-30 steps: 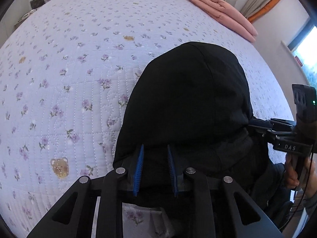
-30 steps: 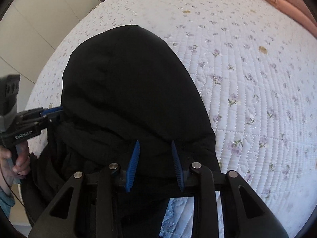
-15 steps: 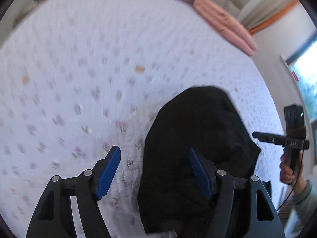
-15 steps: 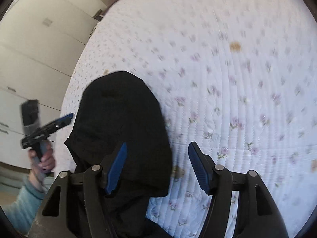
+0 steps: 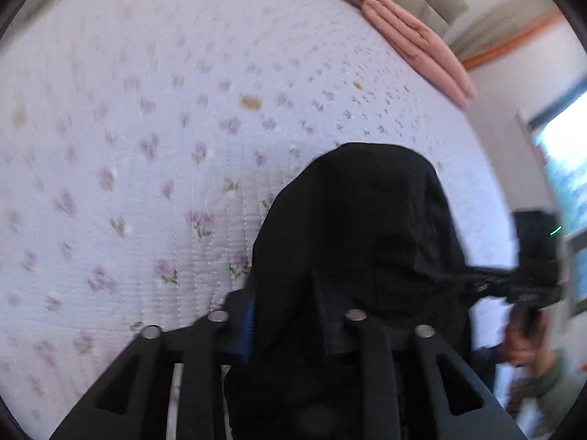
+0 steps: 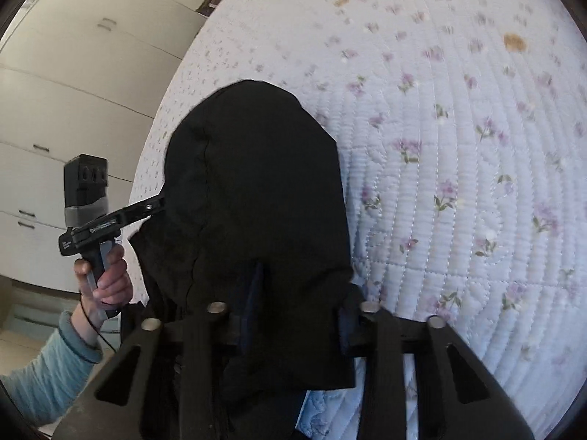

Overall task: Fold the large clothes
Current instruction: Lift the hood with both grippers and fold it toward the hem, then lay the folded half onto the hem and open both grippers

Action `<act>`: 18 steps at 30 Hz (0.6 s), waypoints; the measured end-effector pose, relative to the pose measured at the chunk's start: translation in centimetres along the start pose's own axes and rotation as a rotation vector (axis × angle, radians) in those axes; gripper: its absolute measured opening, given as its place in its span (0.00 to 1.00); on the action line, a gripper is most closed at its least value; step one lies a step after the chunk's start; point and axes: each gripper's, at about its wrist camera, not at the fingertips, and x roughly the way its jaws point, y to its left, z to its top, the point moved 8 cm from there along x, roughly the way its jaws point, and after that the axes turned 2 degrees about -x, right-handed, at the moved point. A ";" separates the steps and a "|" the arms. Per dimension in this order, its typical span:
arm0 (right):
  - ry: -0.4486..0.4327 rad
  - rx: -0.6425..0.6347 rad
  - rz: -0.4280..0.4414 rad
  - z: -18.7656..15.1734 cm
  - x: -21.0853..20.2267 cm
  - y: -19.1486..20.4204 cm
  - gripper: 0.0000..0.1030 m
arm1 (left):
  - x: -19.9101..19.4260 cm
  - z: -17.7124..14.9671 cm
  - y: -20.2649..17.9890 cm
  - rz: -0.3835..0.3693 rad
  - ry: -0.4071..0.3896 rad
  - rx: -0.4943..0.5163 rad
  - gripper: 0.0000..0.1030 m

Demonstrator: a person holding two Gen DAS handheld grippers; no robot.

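A large black garment [image 5: 359,227] lies on the near edge of the bed, its rounded end pointing toward the bed's middle; it also shows in the right wrist view [image 6: 256,183]. My left gripper [image 5: 290,315] is shut on the garment's near left edge, and cloth covers its blue pads. My right gripper [image 6: 297,304] is shut on the near right edge, with fabric draped over the fingers. Each gripper shows in the other's view, clamped on the cloth: the right one [image 5: 477,282] and the left one [image 6: 157,207].
The bed has a white quilted cover with purple flowers [image 5: 146,183]. A folded pink blanket [image 5: 414,44] lies at the far right of the bed. White cupboards [image 6: 66,91] stand to the left. A window [image 5: 565,168] is on the right.
Half a second ago both grippers were open above the garment. Both have since come down and shut on its near edges, as they were one second ago.
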 end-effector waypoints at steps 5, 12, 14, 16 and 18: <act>-0.063 -0.096 -0.091 -0.9 -3.0 3.4 0.16 | -4.4 -0.8 -2.4 0.051 -0.088 0.086 0.09; -0.206 -0.271 -0.189 -5.9 -10.8 11.7 0.13 | -15.3 -5.0 -6.6 0.059 -0.236 0.202 0.09; -0.239 -0.301 -0.218 -8.1 -12.9 13.9 0.13 | -18.9 -7.8 -8.0 0.068 -0.271 0.256 0.09; -0.269 -0.328 -0.254 -11.0 -14.8 16.0 0.13 | -21.3 -10.7 -9.0 0.088 -0.283 0.308 0.09; -0.291 -0.349 -0.300 -13.8 -15.8 18.1 0.12 | -22.6 -13.0 -9.6 0.111 -0.282 0.331 0.09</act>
